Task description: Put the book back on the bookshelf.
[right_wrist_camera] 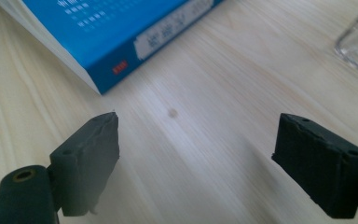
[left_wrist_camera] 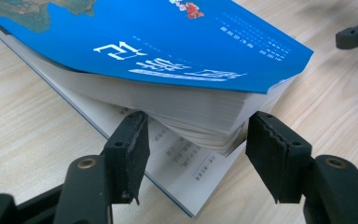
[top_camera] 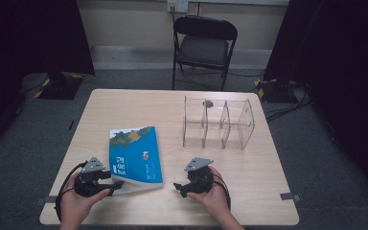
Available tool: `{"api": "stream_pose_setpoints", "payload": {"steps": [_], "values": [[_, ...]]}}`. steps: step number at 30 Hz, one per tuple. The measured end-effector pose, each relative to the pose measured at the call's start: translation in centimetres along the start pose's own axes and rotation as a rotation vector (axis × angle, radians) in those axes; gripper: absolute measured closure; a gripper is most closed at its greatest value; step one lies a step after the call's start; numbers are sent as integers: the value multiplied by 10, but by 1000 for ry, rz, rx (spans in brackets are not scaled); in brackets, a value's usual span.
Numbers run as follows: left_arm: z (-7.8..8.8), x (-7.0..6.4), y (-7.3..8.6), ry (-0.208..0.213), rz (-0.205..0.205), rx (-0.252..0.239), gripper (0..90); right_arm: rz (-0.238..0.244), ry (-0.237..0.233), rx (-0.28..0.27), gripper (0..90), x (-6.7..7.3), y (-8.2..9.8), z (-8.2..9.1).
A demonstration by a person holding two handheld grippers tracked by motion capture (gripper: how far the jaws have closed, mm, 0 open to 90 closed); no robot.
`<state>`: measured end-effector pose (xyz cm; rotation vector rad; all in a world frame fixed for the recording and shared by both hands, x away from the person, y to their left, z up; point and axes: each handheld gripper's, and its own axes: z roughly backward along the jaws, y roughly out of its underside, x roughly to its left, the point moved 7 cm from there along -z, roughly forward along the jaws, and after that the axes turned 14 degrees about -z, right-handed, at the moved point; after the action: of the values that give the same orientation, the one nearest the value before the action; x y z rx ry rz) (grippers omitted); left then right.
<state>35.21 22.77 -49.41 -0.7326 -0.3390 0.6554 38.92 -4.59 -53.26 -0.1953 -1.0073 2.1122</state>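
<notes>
Two grippers on my desk (top_camera: 249, 191): left gripper (left_wrist_camera: 193, 144) fingers straddle the book (left_wrist_camera: 168, 51) corner, pads not pressing; right gripper (right_wrist_camera: 196, 163) fingers wide, empty.

High view overhead; gripper views close, low (sharing book (left_wrist_camera: 168, 51)).

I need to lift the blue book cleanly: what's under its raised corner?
Under the blue book a bottom cover or loose page lies flat on the table; farther beneath is hidden.
</notes>
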Motion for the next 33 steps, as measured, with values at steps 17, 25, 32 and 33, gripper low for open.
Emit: {"api": "stream_pose_setpoints", "payload": {"steps": [17, 25, 32, 33], "values": [[1, 3, -10, 20, 2, 12, 400, 35, -79, -9, 136, 41, -28, -15], [1, 3, -12, 28, 12, 5, 400, 60, -98, -20, 135, 51, -40, -19], [0, 3, -11, 28, 18, -2, 400, 68, -113, -21, 135, 61, -46, -27], [0, 3, -11, 28, 16, -1, 400, 75, -111, -22, 135, 64, -47, -29]]}}
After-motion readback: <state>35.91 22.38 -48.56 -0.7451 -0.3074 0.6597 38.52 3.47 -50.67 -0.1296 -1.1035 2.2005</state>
